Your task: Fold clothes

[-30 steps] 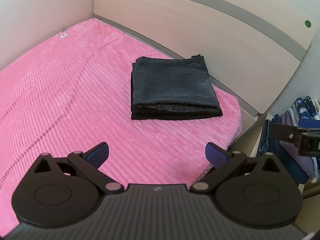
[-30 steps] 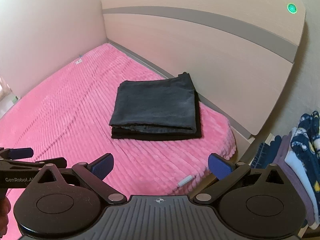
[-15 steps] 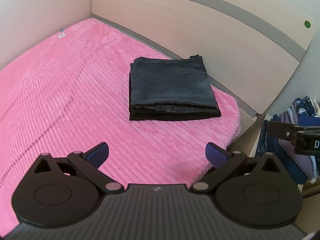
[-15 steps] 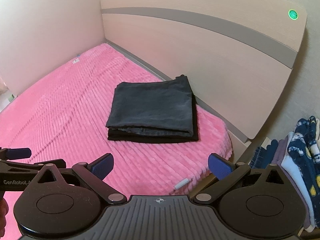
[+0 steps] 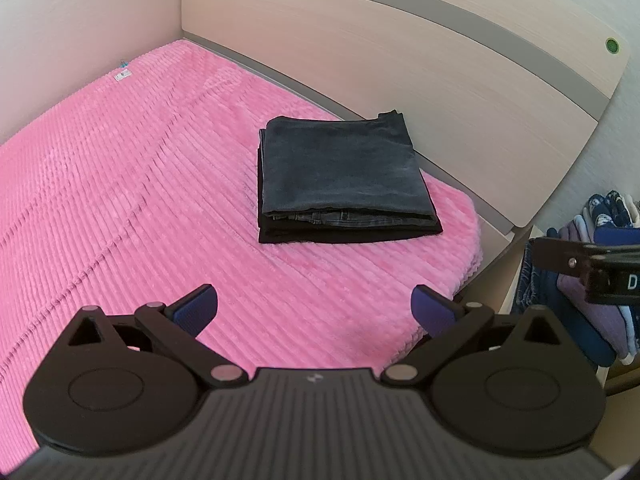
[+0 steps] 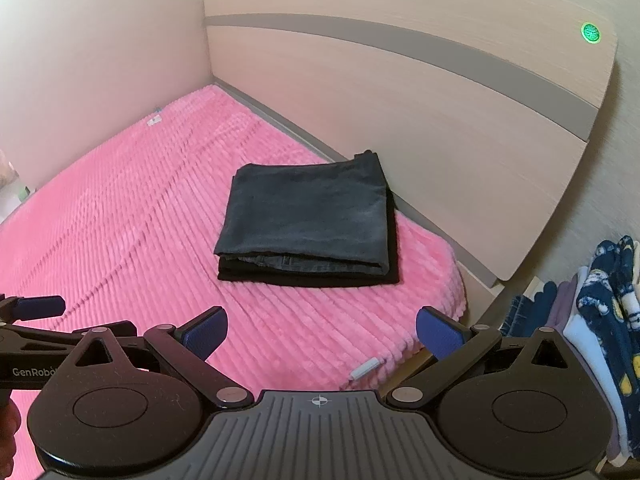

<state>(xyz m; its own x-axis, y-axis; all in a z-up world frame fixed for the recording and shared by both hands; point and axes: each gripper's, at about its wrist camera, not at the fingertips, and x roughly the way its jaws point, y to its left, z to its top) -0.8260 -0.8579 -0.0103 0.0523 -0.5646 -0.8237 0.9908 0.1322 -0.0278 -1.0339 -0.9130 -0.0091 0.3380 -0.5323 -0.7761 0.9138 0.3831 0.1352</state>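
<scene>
A dark folded pair of jeans (image 5: pixel 344 172) lies flat on the pink ribbed blanket (image 5: pixel 132 200) covering the bed, near the wooden headboard (image 5: pixel 400 60) and towards the bed's right corner. The left hand-held gripper (image 5: pixel 314 306) hangs above the blanket's near part with its blue-padded fingers spread wide apart, holding nothing. The right hand-held gripper (image 6: pixel 322 330) is likewise spread and empty. A stack of other clothes (image 6: pixel 600 304) stands beside the bed at the right.
</scene>
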